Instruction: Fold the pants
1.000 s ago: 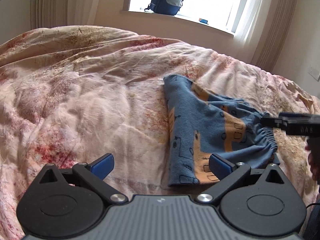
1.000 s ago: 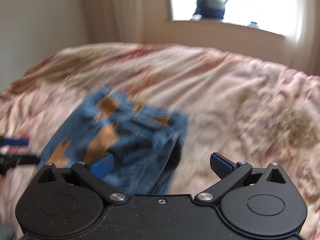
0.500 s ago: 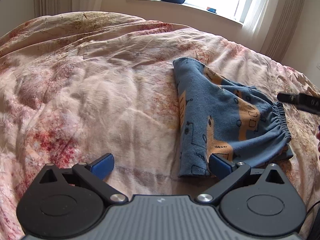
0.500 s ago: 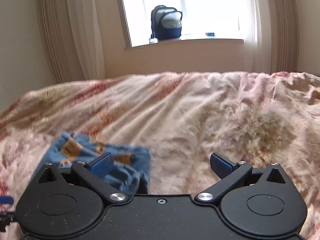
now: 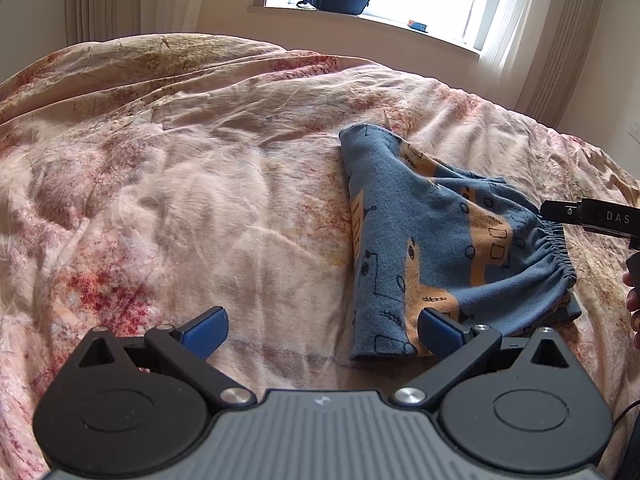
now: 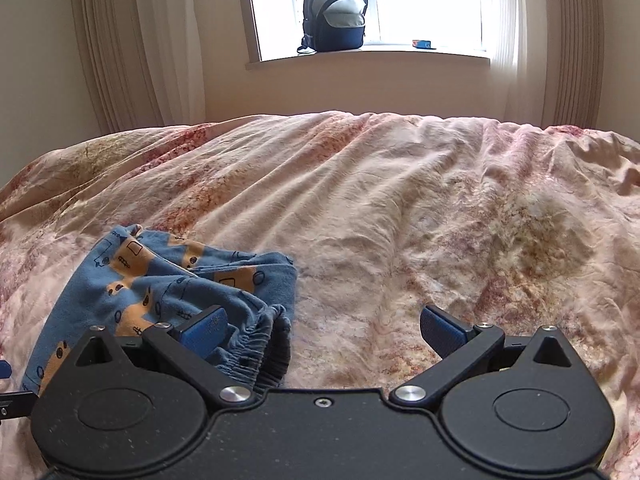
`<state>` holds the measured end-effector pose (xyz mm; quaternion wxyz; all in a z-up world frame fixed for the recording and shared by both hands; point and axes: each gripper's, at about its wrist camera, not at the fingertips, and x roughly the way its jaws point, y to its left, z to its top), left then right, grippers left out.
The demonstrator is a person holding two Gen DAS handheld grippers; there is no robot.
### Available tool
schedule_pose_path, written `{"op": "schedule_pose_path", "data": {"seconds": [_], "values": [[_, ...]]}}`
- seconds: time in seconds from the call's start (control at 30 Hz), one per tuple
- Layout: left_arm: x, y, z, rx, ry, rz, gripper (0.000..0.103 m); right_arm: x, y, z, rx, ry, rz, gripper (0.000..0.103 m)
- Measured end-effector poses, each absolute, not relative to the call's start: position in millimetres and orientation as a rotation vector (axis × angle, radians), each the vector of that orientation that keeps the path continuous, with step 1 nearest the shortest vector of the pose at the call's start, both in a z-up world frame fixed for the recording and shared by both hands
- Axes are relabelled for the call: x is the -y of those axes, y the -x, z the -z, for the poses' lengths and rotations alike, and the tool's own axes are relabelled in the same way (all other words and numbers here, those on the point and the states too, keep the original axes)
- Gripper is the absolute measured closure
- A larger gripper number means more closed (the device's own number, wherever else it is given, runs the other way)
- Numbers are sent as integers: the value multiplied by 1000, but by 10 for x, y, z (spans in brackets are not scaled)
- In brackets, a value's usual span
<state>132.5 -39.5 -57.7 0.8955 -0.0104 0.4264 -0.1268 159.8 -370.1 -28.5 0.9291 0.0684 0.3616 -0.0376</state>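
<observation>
Lying folded on the bed (image 5: 200, 184), the pants (image 5: 448, 248) now rest in a compact blue-and-orange bundle, free of both tools. In the left wrist view they sit at about three o'clock from the middle of the quilt, with the gathered elastic waistband (image 5: 558, 256) along their right edge and a rolled fold running down the left edge towards six o'clock. A second ago the right hand-held gripper (image 6: 322, 330) was pinched at that waistband; it has since let go and drawn back, so its camera now looks level across the bed with the pants (image 6: 160, 284) low at eight o'clock and the waistband (image 6: 260, 336) just behind its left finger. Its blue pads stand wide apart with nothing between them, so it is released. The left hand-held gripper (image 5: 322, 330) is likewise spread and empty, hovering near the bottom hem of the bundle; its right pad overlaps the cloth in the picture, though I cannot tell whether it touches.

My reading is that the last fold has just been laid down and the task is essentially finished, or needs only a smoothing pass, since the layers look slightly uneven near the waistband. Beyond the bed, a backpack (image 6: 334, 16) stands on the windowsill (image 6: 368, 60) at twelve o'clock.
</observation>
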Motion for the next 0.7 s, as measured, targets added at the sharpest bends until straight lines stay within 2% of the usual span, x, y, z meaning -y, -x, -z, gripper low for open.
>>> {"op": "schedule_pose_path", "data": {"seconds": [0.37, 0.7], "values": [[419, -1317, 575, -894, 15, 281, 0, 3697, -1600, 296, -744, -144, 71, 0], [382, -1326, 497, -829, 135, 369, 0, 3757, -1681, 283, -706, -320, -80, 0]]}}
